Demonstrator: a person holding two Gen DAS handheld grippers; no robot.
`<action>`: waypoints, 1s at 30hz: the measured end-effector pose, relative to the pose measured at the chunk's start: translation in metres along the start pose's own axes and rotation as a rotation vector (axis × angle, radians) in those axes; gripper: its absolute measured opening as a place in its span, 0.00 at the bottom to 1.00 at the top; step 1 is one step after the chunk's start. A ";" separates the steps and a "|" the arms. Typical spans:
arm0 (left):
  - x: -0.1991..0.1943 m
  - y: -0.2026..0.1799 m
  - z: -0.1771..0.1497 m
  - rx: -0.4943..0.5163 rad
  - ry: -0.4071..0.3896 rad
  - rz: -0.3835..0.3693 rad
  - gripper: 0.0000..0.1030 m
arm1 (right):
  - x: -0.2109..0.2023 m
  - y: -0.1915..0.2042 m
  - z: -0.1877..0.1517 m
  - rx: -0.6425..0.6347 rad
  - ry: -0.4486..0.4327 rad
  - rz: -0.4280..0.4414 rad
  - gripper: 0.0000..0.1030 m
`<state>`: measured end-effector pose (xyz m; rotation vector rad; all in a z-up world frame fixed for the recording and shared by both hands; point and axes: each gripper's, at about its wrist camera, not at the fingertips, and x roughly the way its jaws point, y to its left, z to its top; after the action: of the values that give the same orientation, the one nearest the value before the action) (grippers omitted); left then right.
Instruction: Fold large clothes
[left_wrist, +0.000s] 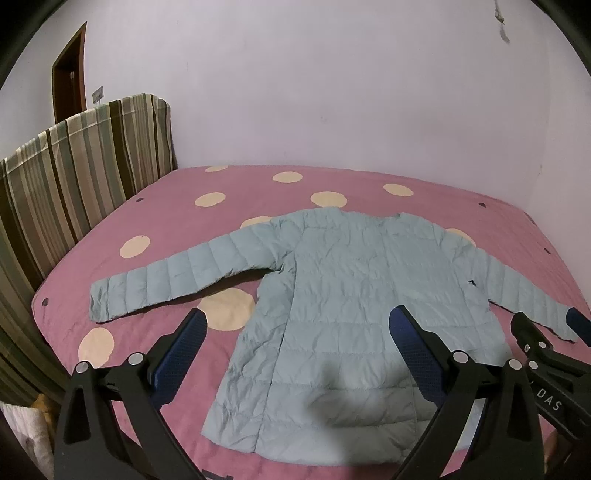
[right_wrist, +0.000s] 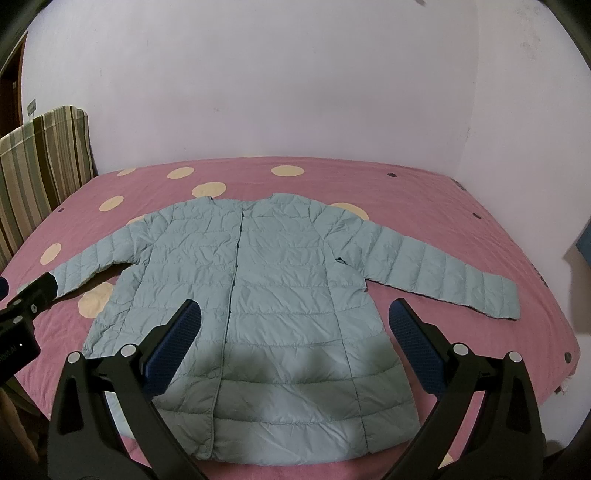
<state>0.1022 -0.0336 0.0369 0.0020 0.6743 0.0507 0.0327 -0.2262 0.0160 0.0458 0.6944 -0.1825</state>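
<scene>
No fold is showing yet: the pale blue quilted jacket (right_wrist: 255, 291) is lying flat, front up, on the pink dotted bed (right_wrist: 424, 192), both sleeves spread outward. The left tool (left_wrist: 297, 332) and right tool (right_wrist: 295, 325) are hovering over its hem, jaws apart, gripping nothing.

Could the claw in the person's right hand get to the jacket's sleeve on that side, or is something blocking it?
Probably yes. The right claw hangs open above the jacket, and the sleeve lies flat on the pink bedspread with nothing on it or between.
</scene>
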 end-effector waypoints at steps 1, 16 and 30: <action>0.000 0.000 0.000 -0.001 -0.001 0.000 0.95 | 0.000 0.000 0.000 0.000 0.000 0.000 0.98; 0.001 0.000 -0.001 0.000 0.004 -0.002 0.95 | 0.000 0.000 0.000 -0.002 -0.001 0.000 0.98; 0.002 0.002 -0.005 0.006 0.009 -0.002 0.95 | 0.001 0.001 -0.001 -0.003 0.002 0.000 0.98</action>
<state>0.1007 -0.0319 0.0320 0.0067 0.6837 0.0464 0.0328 -0.2256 0.0151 0.0426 0.6962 -0.1815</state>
